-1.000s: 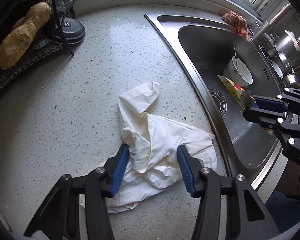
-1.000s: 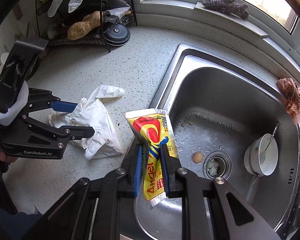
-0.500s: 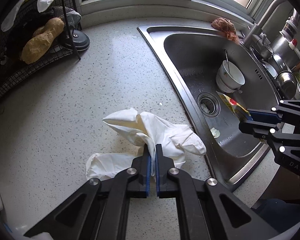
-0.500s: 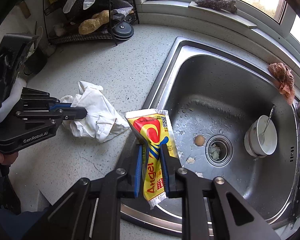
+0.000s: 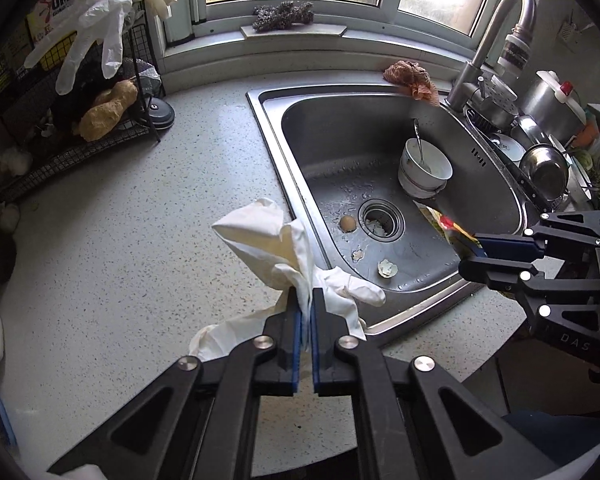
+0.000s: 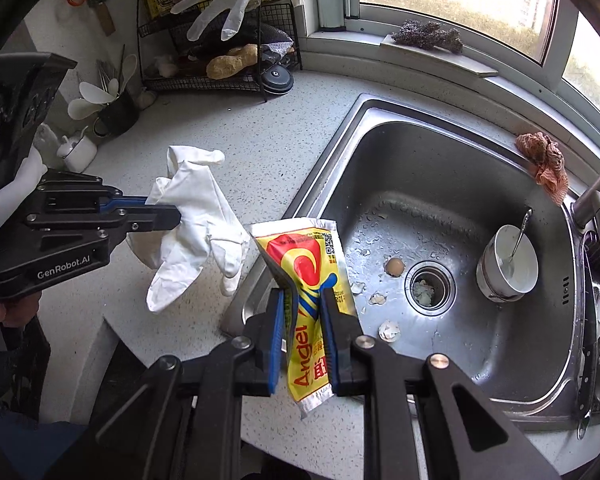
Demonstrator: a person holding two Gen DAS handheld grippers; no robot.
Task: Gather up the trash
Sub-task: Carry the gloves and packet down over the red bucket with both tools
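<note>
Trash is held in both tools. The left tool [image 5: 305,300] is clenched on a crumpled white glove [image 5: 276,248], whose cuff and fingers hang free above the speckled desk [image 5: 120,260], just beside the sink's near-left rim; in the right wrist view the same left tool [image 6: 172,216] comes in from the left edge with the glove [image 6: 196,216] drooping from its tips. The right tool [image 6: 305,312] is clamped on a yellow and red packet [image 6: 304,268] marked "Angel", held upright over the front-left corner of the steel sink [image 6: 452,168], its lower end hanging below the pads. From the left wrist the right tool [image 5: 466,258] shows at the right edge with the packet [image 5: 448,226] edge-on.

Down in the sink basin lie a brown egg-like lump [image 6: 395,267] just beside the drain [image 6: 426,288], and bits of eggshell [image 6: 389,330] nearer the front. A stack of white bowls [image 6: 508,264] with a spoon in it stands at the right side of the basin. An orange cloth [image 6: 544,162] lies on the sink's far rim near the tap [image 5: 496,40]. At the back left of the desk stands a wire rack [image 6: 220,76] with clear gloves [image 6: 224,0] hung on it.
</note>
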